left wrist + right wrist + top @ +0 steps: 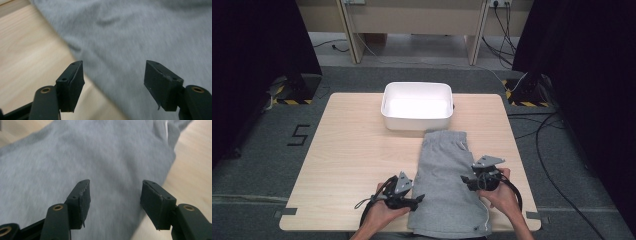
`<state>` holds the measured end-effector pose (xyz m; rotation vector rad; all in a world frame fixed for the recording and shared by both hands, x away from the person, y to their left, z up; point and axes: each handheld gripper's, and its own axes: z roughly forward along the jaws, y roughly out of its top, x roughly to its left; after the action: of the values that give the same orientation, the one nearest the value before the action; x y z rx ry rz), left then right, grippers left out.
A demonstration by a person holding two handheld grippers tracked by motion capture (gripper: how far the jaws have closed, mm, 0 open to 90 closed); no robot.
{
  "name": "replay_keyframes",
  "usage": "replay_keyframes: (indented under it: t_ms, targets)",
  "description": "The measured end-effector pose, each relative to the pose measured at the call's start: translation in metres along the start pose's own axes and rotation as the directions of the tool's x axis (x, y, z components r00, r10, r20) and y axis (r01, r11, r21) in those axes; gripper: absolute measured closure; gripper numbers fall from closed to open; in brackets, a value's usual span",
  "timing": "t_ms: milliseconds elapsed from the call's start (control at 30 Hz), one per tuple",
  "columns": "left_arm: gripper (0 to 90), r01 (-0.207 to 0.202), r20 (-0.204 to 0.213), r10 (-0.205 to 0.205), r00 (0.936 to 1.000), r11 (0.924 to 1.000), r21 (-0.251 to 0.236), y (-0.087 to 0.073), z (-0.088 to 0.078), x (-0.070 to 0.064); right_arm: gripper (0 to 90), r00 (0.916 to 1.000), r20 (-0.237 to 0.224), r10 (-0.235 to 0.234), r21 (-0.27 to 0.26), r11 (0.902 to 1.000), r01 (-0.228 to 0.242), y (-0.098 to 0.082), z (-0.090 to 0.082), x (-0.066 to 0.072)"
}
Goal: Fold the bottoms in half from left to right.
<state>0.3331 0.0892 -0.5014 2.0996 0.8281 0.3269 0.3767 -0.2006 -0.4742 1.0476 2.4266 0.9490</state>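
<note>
**Grey shorts flat on the surface, both grippers released at their sides**

Surface: a light wood-grain tabletop (352, 150), rectangular, standing on grey carpet. A white rectangular tub (417, 106) sits at the far edge, near the middle, open side up, nothing visible inside. Around the surface: dark curtains to the left and right, yellow-black hazard tape at two stand bases, black cables trailing over the floor on the right, a taped "5" mark (299, 135) on the carpet to the left. Pale wooden furniture legs stand at the far wall.

Task item: a pair of grey shorts (447, 185) lies flat on the near half of the surface, right of centre. Its far end nearly reaches the tub; its near end hangs at the near edge. A white drawstring shows along its right side.

Left gripper (414, 200): held low at the left edge of the shorts, pointing right. In the left gripper view its fingers (72, 82) stand wide apart above the fabric border, one over wood, one over cloth; nothing is between them.

Right gripper (467, 180): held at the right edge of the shorts, pointing left. In the right gripper view its fingers (82, 200) are spread, hovering over cloth near the fabric edge, gripping nothing.
</note>
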Motion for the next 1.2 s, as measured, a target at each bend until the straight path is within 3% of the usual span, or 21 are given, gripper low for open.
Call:
replay_keyframes:
  t_ms: [100, 167, 200, 367, 433, 700, 1200]
  targets:
    - [31.0, -0.027, 0.011, 0.026, 0.9996, 0.9993, 0.027, 0.007, 0.019, -0.004, 41.0, 0.9999, -0.003, -0.014, -0.021, 0.9997, 0.014, 0.014, 0.010, 0.001]
    - [30.8, -0.036, 0.027, 0.035, 0.9990, 0.9977, 0.057, 0.002, 0.025, -0.008, 40.6, 0.9997, -0.004, -0.024, -0.018, 0.9996, 0.024, 0.022, 0.018, 0.001]
    - [29.7, -0.047, 0.019, 0.046, 0.9988, 0.9978, 0.046, -0.001, 0.024, -0.010, 40.0, 0.9996, -0.014, -0.026, -0.013, 0.9996, 0.026, 0.025, 0.024, 0.001]
    - [30.3, -0.057, 0.013, 0.057, 0.9983, 0.9964, 0.062, -0.011, 0.010, -0.012, 38.6, 0.9985, -0.055, -0.006, 0.038, 0.9992, 0.008, 0.032, 0.052, -0.001]
    - [30.2, -0.055, 0.015, 0.054, 0.9984, 0.9971, 0.053, -0.016, 0.006, -0.010, 37.0, 0.9982, -0.056, -0.020, 0.069, 0.9973, 0.024, 0.031, 0.061, 0.001]
    - [30.5, -0.054, 0.016, 0.054, 0.9984, 0.9971, 0.052, -0.026, -0.007, -0.004, 36.6, 0.9969, -0.075, -0.021, 0.043, 0.9988, 0.024, 0.032, 0.067, 0.013]
    - [30.7, -0.022, -0.003, 0.022, 0.9997, 0.9976, 0.065, -0.051, -0.040, 0.010, 36.3, 0.9925, -0.107, -0.059, 0.033, 0.9975, 0.063, 0.051, 0.086, 0.051]
